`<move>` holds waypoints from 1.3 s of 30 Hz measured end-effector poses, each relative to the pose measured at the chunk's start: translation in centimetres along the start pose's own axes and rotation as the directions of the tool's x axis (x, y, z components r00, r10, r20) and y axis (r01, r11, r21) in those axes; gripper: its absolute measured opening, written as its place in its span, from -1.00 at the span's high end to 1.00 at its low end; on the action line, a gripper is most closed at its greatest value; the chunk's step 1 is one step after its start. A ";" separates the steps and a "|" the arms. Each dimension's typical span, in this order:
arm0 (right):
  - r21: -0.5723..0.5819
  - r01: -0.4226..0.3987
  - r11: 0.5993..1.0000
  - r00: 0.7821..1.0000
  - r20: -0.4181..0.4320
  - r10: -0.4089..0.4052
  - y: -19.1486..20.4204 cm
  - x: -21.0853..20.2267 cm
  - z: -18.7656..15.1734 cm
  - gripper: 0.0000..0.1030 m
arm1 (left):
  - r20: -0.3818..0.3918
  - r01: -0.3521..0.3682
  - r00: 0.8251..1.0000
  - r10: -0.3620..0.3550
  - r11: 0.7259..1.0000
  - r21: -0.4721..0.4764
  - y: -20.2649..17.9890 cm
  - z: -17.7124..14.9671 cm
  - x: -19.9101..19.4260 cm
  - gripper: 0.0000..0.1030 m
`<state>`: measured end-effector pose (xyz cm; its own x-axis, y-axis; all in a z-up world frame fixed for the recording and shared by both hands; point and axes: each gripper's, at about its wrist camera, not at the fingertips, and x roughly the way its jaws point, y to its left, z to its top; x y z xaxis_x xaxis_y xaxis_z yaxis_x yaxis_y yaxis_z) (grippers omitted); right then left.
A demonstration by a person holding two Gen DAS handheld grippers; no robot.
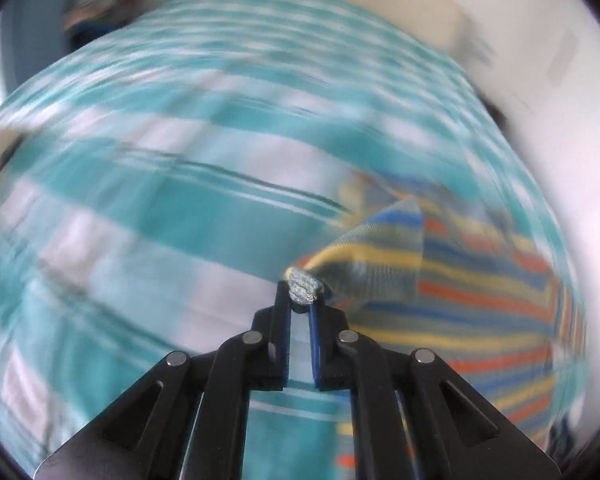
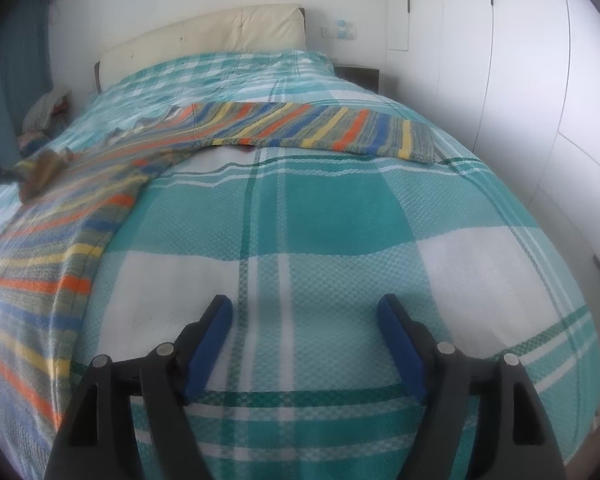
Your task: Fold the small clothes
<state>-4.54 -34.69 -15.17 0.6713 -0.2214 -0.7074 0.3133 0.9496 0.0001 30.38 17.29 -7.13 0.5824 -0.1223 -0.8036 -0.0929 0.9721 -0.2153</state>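
Note:
A striped knit garment in orange, blue, yellow and grey lies on the teal checked bed cover, one sleeve stretched flat to the right, the body running down the left side. My left gripper is shut on a bunched edge of the striped garment and lifts it off the cover; that view is motion-blurred. My right gripper is open and empty, low over the cover, in front of the garment and apart from it.
A cream headboard stands at the far end of the bed. White wardrobe doors run along the right side. A dark nightstand sits by the far right corner. Cluttered items lie at the far left.

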 end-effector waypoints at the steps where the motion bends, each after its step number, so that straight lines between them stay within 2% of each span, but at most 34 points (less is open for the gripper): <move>1: 0.002 0.000 1.000 1.000 0.003 0.000 0.0 0.1 0.0 -0.46 | 0.008 -0.050 0.999 0.050 0.997 -0.055 2.7 0.5 -0.3 0.88; 3: 0.004 0.001 1.000 1.000 0.006 -0.001 0.0 0.2 0.0 -0.46 | -0.011 -0.140 0.990 0.139 0.980 -0.141 7.4 0.7 0.0 0.89; 5: -0.001 0.006 1.000 1.000 0.004 -0.006 0.1 0.3 0.1 -0.46 | -0.056 -0.164 0.986 0.156 0.967 -0.196 10.6 -0.2 1.0 0.89; 8: -0.006 0.013 1.000 1.000 -0.002 -0.013 0.2 0.4 0.1 -0.47 | -0.094 -0.146 0.987 0.127 0.960 -0.240 11.8 -2.2 2.4 0.89; 11: -0.011 0.020 1.000 1.000 -0.009 -0.020 0.4 0.5 0.1 -0.47 | -0.095 -0.150 0.987 0.129 0.955 -0.257 11.7 -3.6 2.9 0.90; 14: -0.015 0.025 1.000 1.000 -0.011 -0.025 0.4 0.6 0.2 -0.47 | -0.088 -0.127 0.990 0.106 0.951 -0.282 12.2 -3.8 3.0 0.89; 16: -0.015 0.026 1.000 1.000 -0.009 -0.026 0.4 0.6 0.1 -0.47 | -0.095 -0.112 0.992 0.086 0.944 -0.311 12.8 -3.3 3.0 0.77; 22: -0.016 0.028 0.999 1.000 -0.009 -0.028 0.4 0.6 0.2 -0.47 | -0.066 -0.206 0.978 0.196 0.892 -0.403 16.9 -3.2 0.3 0.74; 24: -0.016 0.027 0.999 1.000 -0.008 -0.027 0.4 0.6 0.2 -0.47 | -0.040 -0.199 0.979 0.199 0.900 -0.388 17.0 -3.1 -0.7 0.56; 26: -0.019 0.030 0.999 1.000 -0.007 -0.030 0.5 0.6 0.2 -0.47 | -0.001 -0.131 0.990 0.139 0.931 -0.340 15.9 -2.7 -1.6 0.51; 28: -0.021 0.036 0.999 0.999 -0.007 -0.036 0.5 0.6 0.1 -0.47 | 0.012 0.029 1.000 -0.026 0.965 -0.262 13.7 -2.1 -1.6 0.51; 29: -0.024 0.040 0.999 0.999 -0.008 -0.040 0.5 0.6 0.2 -0.47 | -0.003 0.107 0.994 -0.110 0.968 -0.226 12.4 -1.7 -1.2 0.50; 30: -0.026 0.043 0.999 0.999 -0.008 -0.044 0.5 0.6 0.2 -0.47 | -0.043 0.183 0.980 -0.194 0.966 -0.184 10.7 -1.3 -0.4 0.40; 31: -0.027 0.045 0.999 0.999 -0.008 -0.045 0.5 0.6 0.2 -0.47 | -0.077 0.226 0.968 -0.239 0.962 -0.152 9.3 -1.0 0.3 0.34; 32: -0.027 0.047 0.999 0.999 -0.008 -0.047 0.5 0.6 0.2 -0.47 | -0.096 0.240 0.963 -0.252 0.963 -0.123 7.9 -0.8 0.9 0.25; 35: -0.030 0.051 0.998 0.999 -0.011 -0.052 0.5 0.6 0.3 -0.47 | -0.122 0.198 0.972 -0.203 0.979 -0.050 4.8 0.4 3.7 -0.10; 36: -0.031 0.052 0.998 0.999 -0.012 -0.052 0.5 0.6 0.3 -0.47 | -0.125 0.154 0.980 -0.158 0.987 -0.040 4.5 0.9 4.7 -0.09; 37: -0.030 0.052 0.998 0.999 -0.013 -0.053 0.6 0.6 0.3 -0.47 | -0.117 0.056 0.991 -0.060 0.998 -0.032 4.8 1.4 5.7 -0.08; 38: -0.030 0.052 0.998 0.999 -0.015 -0.053 0.6 0.6 0.3 -0.47 | -0.107 -0.044 0.993 0.040 0.998 -0.039 5.6 1.8 6.1 -0.06; 39: -0.030 0.053 0.998 0.998 -0.015 -0.053 0.7 0.6 0.3 -0.47 | -0.095 -0.152 0.985 0.144 0.985 -0.081 7.3 2.3 6.1 -0.06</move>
<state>-3.77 -34.26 -15.38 0.6434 -0.2683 -0.7169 0.3279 0.9429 -0.0586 35.10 24.08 -12.38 0.4831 0.0008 -0.8756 -0.2455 0.9600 -0.1346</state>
